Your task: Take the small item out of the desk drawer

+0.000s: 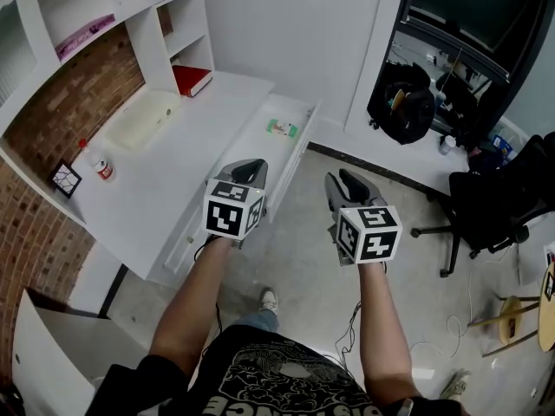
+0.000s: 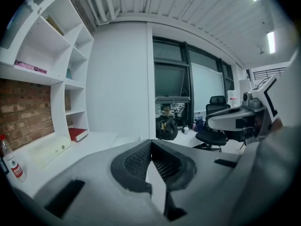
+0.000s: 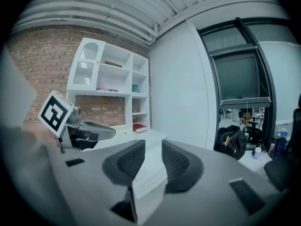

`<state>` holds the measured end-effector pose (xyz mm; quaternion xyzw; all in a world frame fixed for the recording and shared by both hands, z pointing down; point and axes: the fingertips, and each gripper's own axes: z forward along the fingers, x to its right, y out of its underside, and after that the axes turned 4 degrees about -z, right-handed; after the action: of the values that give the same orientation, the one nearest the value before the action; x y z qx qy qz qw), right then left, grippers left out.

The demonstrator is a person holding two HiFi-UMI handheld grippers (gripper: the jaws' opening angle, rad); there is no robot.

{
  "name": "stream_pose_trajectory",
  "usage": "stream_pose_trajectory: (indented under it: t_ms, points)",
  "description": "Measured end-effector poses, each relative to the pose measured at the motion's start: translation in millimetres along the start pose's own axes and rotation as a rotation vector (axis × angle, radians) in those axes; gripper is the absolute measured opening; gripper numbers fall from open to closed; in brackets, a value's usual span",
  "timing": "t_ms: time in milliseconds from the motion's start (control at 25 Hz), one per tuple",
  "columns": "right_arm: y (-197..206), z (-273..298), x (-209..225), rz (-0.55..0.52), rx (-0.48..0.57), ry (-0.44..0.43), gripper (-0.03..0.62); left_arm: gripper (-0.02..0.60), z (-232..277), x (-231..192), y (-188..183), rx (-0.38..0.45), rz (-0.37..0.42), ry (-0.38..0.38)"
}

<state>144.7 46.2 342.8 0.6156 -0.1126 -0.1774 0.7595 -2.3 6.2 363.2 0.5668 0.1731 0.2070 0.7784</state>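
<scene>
Head view, drawer: one drawer [image 1: 292,159] of the white desk [image 1: 165,193] stood pulled out.
Head view, item: one small green item [image 1: 282,128] lay in the drawer's far end; only this view showed it.
Head view, grippers: two, the left gripper [image 1: 251,165] over the drawer's near end, the right gripper [image 1: 343,180] over the floor beside it, both apart from the item.
Head view, desk top: one red book [image 1: 192,80], one bottle [image 1: 94,158], one small frame [image 1: 65,178].
Left gripper view, jaws: tips met, nothing between them.
Left gripper view, extras: two ceiling lights [image 2: 271,41], seen nowhere else.
Right gripper view, jaws: a narrow gap, nothing held.
Right gripper view, extras: the shelf unit [image 3: 110,74] from the front.
</scene>
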Motion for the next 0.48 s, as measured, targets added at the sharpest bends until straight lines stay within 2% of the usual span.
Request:
stream_pose_trajectory:
  t_ms: [120,480]
  points:
    - [-9,27,9,-0.002,-0.01,0.002,0.146,0.008,19,-22,-8,-0.004,-0.004,-0.003]
    - [-18,100,21,-0.009,-0.058,-0.028,0.192,0.008,70,-76,-19,-0.022,-0.025,-0.001]
